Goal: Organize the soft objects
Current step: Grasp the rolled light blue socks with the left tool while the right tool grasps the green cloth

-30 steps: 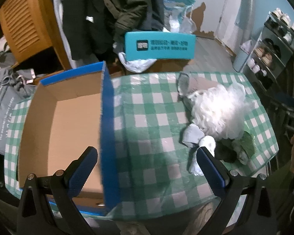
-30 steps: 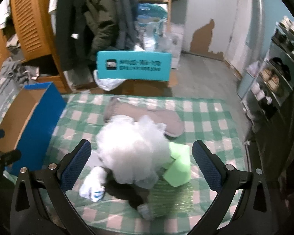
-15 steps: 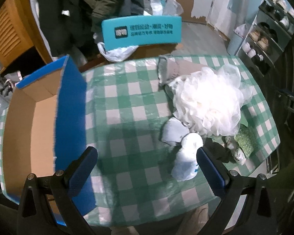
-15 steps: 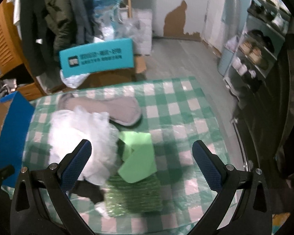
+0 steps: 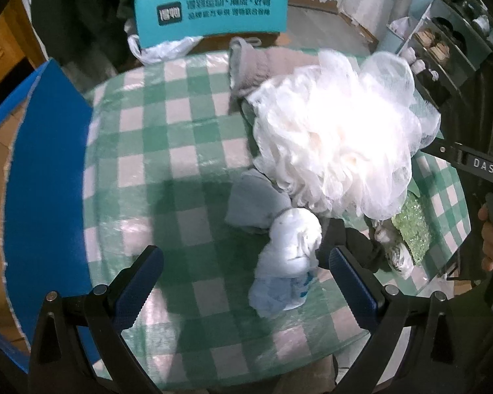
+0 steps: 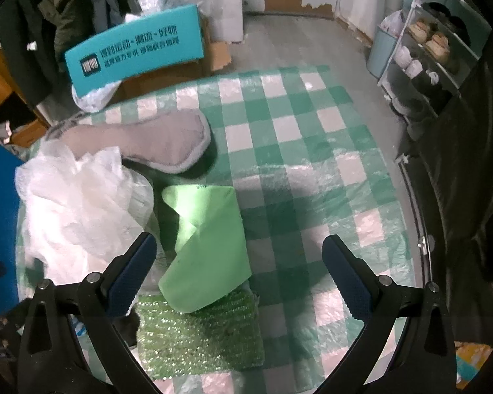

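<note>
Green-and-white checked cloth (image 5: 187,151) fills your left wrist view. Your left gripper (image 5: 246,274) hangs wide open above it, holding nothing, its blue pads either side of a rolled white sock (image 5: 287,256). Just beyond the sock lies a grey cloth (image 5: 253,203), and past that a big white mesh puff (image 5: 338,138) sits on top of the heap, overlapping a grey mitt (image 5: 263,65). A dark sock (image 5: 351,246) and a glittery green sponge (image 5: 412,226) lie to the right of the pile. The blue box (image 5: 46,177) stands at the table's left edge, well apart from the heap.

From your right wrist, the right gripper (image 6: 239,271) is also spread wide and empty. Between its fingers you see a light green cloth (image 6: 210,243) draped over the sponge (image 6: 200,338). The puff (image 6: 79,203) is at the left finger, the mitt (image 6: 154,141) behind it.
</note>
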`<control>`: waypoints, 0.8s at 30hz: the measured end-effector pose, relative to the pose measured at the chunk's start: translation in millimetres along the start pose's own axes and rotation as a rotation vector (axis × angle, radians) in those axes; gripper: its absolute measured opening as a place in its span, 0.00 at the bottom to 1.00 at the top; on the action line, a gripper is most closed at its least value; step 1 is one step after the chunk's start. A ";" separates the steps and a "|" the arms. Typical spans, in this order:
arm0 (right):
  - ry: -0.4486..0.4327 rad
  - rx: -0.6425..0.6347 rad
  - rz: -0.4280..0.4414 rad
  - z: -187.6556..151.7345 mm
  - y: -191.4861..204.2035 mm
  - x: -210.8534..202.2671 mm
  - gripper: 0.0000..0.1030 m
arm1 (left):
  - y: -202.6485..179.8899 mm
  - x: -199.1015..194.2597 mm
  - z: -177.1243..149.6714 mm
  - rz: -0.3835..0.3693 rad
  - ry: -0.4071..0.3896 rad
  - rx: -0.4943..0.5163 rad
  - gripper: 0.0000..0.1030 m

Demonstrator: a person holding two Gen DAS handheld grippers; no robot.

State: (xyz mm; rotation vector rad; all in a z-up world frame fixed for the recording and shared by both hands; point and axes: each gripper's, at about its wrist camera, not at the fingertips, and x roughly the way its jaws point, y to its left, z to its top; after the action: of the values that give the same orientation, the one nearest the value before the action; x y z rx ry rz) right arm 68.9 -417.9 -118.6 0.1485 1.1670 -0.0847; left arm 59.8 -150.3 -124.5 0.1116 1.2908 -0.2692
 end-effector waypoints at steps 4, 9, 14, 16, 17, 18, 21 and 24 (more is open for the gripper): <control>0.035 -0.022 -0.001 -1.0 4.2 13.8 0.98 | -7.6 14.1 -0.1 0.001 0.026 0.015 0.99; 0.080 -0.046 -0.014 -2.7 9.7 30.5 0.98 | -12.4 33.1 1.7 0.013 0.054 0.026 0.99; 0.112 -0.059 -0.018 -2.6 13.8 45.9 0.97 | -9.1 49.0 4.3 0.009 0.073 0.023 0.86; 0.127 -0.066 -0.022 -1.9 15.9 53.1 0.94 | -6.2 53.2 4.4 -0.010 0.086 0.013 0.73; 0.134 -0.069 -0.023 -1.9 16.7 56.5 0.93 | -4.8 54.5 4.5 -0.019 0.091 0.009 0.71; 0.141 -0.072 -0.028 -1.9 17.2 59.9 0.92 | -2.5 55.5 4.6 -0.028 0.093 0.005 0.66; 0.154 -0.077 -0.040 -1.4 17.5 69.4 0.85 | 4.2 55.4 5.9 -0.065 0.091 -0.006 0.51; 0.163 -0.071 -0.032 -1.3 16.7 74.3 0.65 | 9.5 51.1 6.8 -0.064 0.080 0.003 0.45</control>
State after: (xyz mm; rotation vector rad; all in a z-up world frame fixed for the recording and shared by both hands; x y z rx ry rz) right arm 99.3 -400.4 -186.2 0.0749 1.3335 -0.0599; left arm 81.4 -149.7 -172.2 0.0840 1.3748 -0.3241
